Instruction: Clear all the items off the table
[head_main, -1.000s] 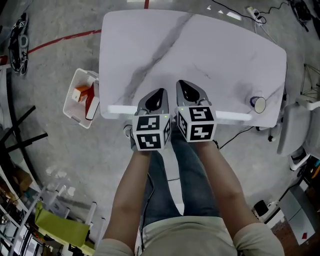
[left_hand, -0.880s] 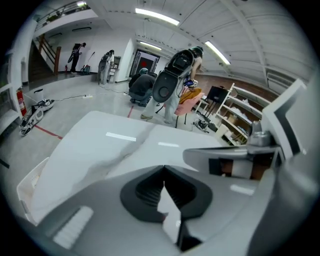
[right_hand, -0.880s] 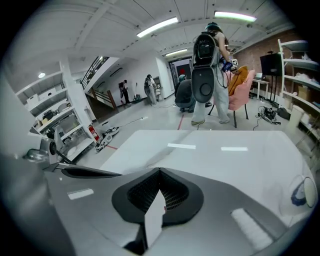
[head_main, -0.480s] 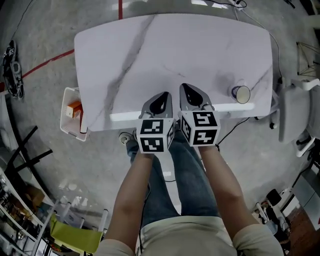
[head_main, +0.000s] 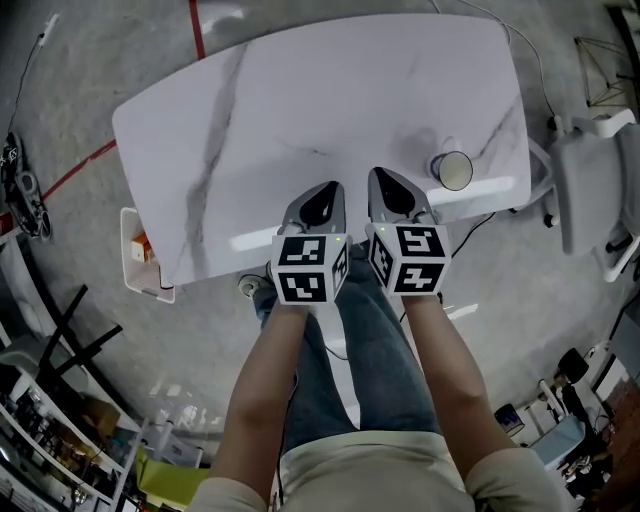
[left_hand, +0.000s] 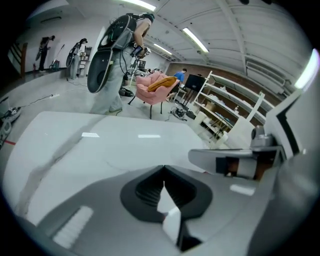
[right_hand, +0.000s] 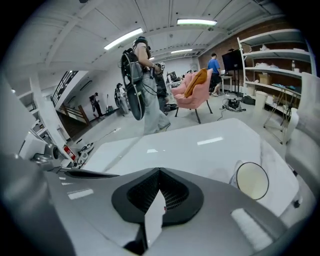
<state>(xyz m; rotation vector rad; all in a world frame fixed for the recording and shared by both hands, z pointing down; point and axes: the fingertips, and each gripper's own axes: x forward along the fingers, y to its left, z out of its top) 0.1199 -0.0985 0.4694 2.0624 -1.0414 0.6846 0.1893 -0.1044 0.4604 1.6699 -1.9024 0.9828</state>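
Observation:
On the white marble table (head_main: 300, 110), a clear cup with a pale round rim (head_main: 455, 170) stands near the front right edge. It is the only item I see on the tabletop. My left gripper (head_main: 325, 188) and right gripper (head_main: 380, 175) hover side by side over the table's front edge, both shut and empty. The cup is a short way right of the right gripper. In the right gripper view the cup (right_hand: 251, 181) shows low at the right, beyond the shut jaws (right_hand: 159, 170). The left gripper view shows its shut jaws (left_hand: 163, 167) over bare tabletop (left_hand: 100, 145).
A white bin (head_main: 140, 262) holding orange-and-white items sits on the floor by the table's left end. A white chair (head_main: 590, 190) stands to the right. Beyond the far edge are a person with a backpack (right_hand: 142, 85), a pink chair (right_hand: 192, 92) and shelves (left_hand: 225, 115).
The head view has swung: the table and cup have slid left in the picture, so the cup now lies closer to the right gripper. Both grippers stay shut, side by side.

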